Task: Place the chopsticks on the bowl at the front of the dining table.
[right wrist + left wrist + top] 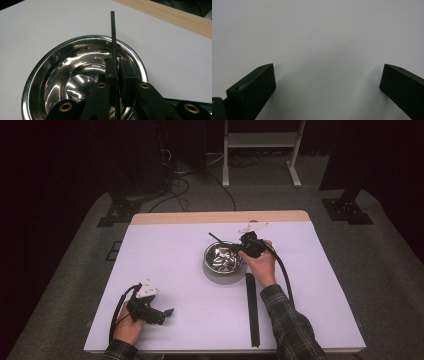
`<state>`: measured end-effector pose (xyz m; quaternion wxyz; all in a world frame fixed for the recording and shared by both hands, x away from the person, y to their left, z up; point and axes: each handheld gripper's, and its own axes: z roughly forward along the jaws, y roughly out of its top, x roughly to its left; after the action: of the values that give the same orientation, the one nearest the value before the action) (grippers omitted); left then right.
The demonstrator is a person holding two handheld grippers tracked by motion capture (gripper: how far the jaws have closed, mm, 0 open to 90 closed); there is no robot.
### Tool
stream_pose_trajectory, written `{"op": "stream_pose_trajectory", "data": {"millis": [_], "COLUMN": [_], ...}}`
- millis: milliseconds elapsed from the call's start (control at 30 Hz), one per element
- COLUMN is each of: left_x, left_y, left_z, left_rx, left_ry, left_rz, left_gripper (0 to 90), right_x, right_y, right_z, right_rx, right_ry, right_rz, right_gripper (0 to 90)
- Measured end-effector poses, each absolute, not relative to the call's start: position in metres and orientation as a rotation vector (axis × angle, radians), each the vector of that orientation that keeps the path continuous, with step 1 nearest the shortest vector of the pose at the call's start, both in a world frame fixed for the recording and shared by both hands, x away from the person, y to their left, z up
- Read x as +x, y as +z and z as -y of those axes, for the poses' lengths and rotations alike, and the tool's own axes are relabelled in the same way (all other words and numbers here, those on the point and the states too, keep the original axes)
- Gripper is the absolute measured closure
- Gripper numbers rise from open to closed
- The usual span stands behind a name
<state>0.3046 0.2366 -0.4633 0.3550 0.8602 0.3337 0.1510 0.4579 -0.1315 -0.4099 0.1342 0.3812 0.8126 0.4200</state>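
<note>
Right gripper [117,72] pinches 1 thin black strip [113,32] upright over the steel bowl [37,75], likely to lower it in (a second black strip [252,307] lies beside); left gripper [327,82] idles agape, holding nothing

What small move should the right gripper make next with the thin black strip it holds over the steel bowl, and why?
Probably lower the right gripper a little and then open it. Its jaws are shut on the thin black strip, which stands upright above the steel bowl, so a release here should drop it inside. The left gripper rests open over bare table.
</note>
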Motion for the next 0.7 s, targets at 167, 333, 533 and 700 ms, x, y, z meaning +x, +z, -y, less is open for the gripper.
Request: {"op": "stream_pose_trajectory", "data": {"millis": [167,333,533,700], "left_x": [0.3046,0.3046,0.3047,0.3046], "left_y": [-0.4633,-0.4633,-0.4633,-0.4633], "left_z": [-0.2366,-0.2366,-0.2366,-0.2366], "left_rx": [2.222,2.223,2.223,2.222], "left_ry": [0.390,0.390,0.389,0.390], "left_rz": [-0.862,-0.862,-0.862,-0.862], "left_gripper": [0.0,0.0,0.0,0.0], "right_x": [0.4612,0.4630,0.4652,0.4658], "right_y": [-0.4106,-0.4102,-0.4111,-0.4115], "right_z": [0.1282,0.1256,0.1240,0.1231], "right_rx": [1.109,1.106,1.102,1.103], "right_ry": [1.211,1.210,1.203,1.198], "right_rz": [-2.355,-2.354,-2.358,-2.359], "right_gripper": [85.4,85.4,85.3,85.3]}}
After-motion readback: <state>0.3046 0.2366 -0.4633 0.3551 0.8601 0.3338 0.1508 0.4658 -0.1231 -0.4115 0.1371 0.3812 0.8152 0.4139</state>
